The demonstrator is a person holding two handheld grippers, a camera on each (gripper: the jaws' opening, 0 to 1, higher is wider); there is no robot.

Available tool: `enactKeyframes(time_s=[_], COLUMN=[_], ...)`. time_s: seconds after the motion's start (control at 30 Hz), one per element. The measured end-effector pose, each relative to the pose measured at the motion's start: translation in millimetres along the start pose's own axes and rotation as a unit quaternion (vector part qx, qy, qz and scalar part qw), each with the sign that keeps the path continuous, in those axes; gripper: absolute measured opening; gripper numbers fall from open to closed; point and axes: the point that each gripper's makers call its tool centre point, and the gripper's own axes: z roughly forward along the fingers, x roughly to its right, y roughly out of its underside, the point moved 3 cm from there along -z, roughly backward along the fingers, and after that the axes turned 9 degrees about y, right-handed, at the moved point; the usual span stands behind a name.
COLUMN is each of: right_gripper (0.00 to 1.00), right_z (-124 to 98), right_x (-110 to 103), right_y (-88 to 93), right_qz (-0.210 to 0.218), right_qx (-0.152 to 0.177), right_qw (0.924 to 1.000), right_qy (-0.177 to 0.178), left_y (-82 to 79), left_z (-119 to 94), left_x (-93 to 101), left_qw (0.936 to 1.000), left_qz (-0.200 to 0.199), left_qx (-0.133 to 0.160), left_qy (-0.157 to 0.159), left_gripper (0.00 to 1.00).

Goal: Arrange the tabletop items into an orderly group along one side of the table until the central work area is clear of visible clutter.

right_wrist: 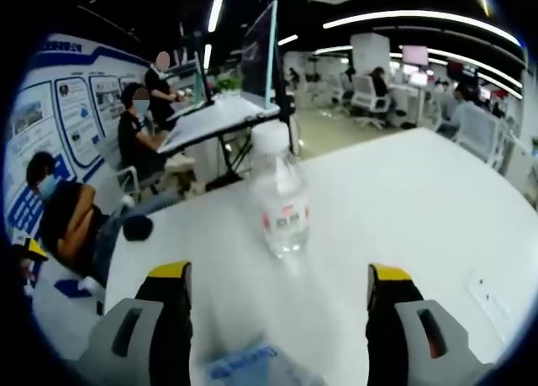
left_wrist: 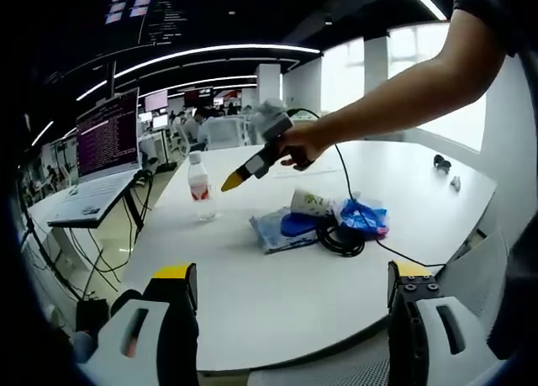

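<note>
Smooth white rounded desk (left_wrist: 277, 302). Clear plastic bottle (right_wrist: 280, 203), red-labelled, white cap, upright near its far-left edge, just ahead of right claw (right_wrist: 279, 289), jaws apart, empty. Mid-desk clutter: crumpled blue bags (left_wrist: 363, 217), paper cup (left_wrist: 312, 203) lying on its side, coiled black cable (left_wrist: 340, 239). Left claw (left_wrist: 290, 287) apart, empty, at the near edge. Laptop (left_wrist: 105, 150) on neighbouring stand

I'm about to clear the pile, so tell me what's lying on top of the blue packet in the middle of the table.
In the left gripper view, a coiled black cable and a tipped paper cup overlap the blue packet. Whatever lies beneath the blue bag beside them is covered.
</note>
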Motion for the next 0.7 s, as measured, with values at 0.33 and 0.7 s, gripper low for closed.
enactKeyframes(time_s=[0.33, 0.7], right_gripper=[0.90, 0.97], right_z=[-21, -50], right_x=[2, -4], right_y=[18.3, 34.5], right_qz=[0.007, 0.016], right_qx=[-0.006, -0.003], right_qw=[0.9999, 0.9998], right_qy=[0.013, 0.014], left_y=[-5.2, -5.8], left_z=[-4, -8], left_x=[2.8, 6.5], left_qw=[0.9999, 0.9998], left_qz=[-0.005, -0.003], left_qx=[0.015, 0.018], left_qy=[-0.001, 0.000], left_gripper=[0.93, 0.93])
